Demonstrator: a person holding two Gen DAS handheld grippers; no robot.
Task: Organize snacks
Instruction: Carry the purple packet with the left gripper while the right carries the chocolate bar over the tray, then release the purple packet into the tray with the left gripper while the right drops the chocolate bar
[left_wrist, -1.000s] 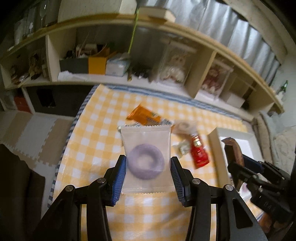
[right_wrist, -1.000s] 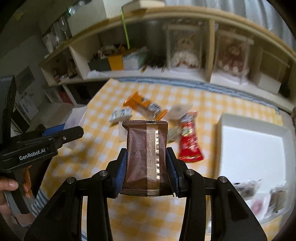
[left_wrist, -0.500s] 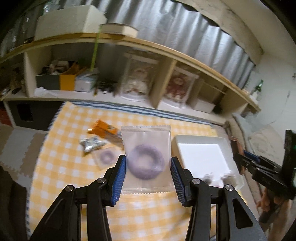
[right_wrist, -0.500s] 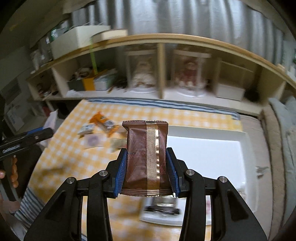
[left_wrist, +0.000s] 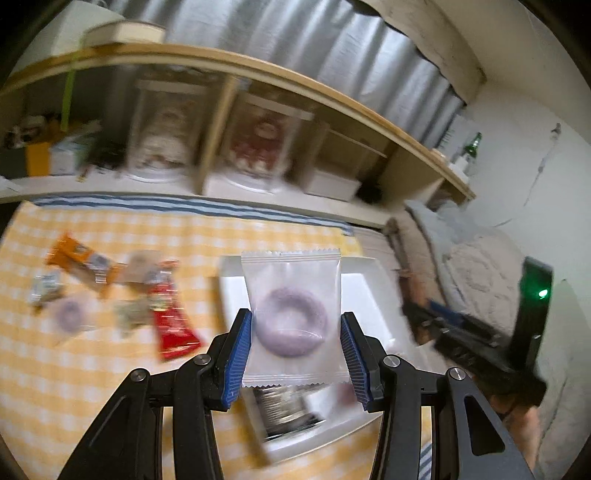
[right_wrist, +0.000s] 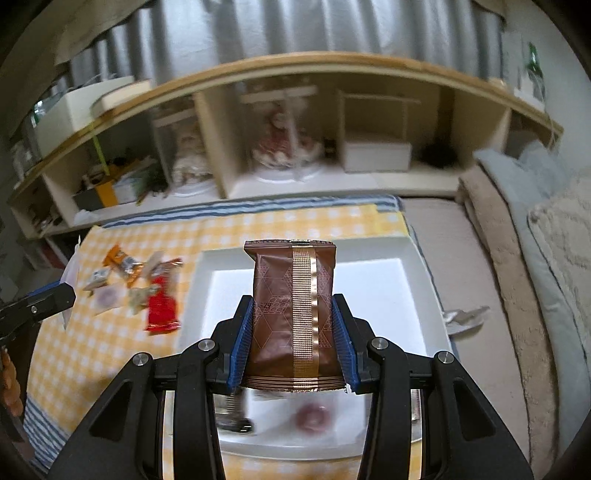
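Both grippers are loaded, grips unchanged across the last second. Left gripper (left_wrist: 295, 347) is clamped on the clear donut packet (left_wrist: 291, 306), purple ring inside, blue pads on both side edges. Right gripper (right_wrist: 293, 343) is clamped on the brown foil packet (right_wrist: 293, 314), held upright, gold strip facing the camera.

What differs from a second ago: both views have swung from the loose snack pile to the white tray (right_wrist: 373, 284). A second ago the left camera had the donut packet over bare yellow checked cloth (left_wrist: 74, 369) with the tray off to the right; now the packet sits in front of the tray, over its left half. Same on the right: the brown packet was in front of the pile, now it is centred over the tray.

The pile itself has not shifted: red packet (left_wrist: 171, 325), orange bar (left_wrist: 79, 254), a second donut packet (left_wrist: 68, 314) and small wrappers, all left of the tray on the cloth.

Already in the tray at its near edge: a silver-dark packet (left_wrist: 282, 410) and a pink ring packet (right_wrist: 314, 422), both blurred.

The right gripper shows at the right edge of the left view, past the tray.
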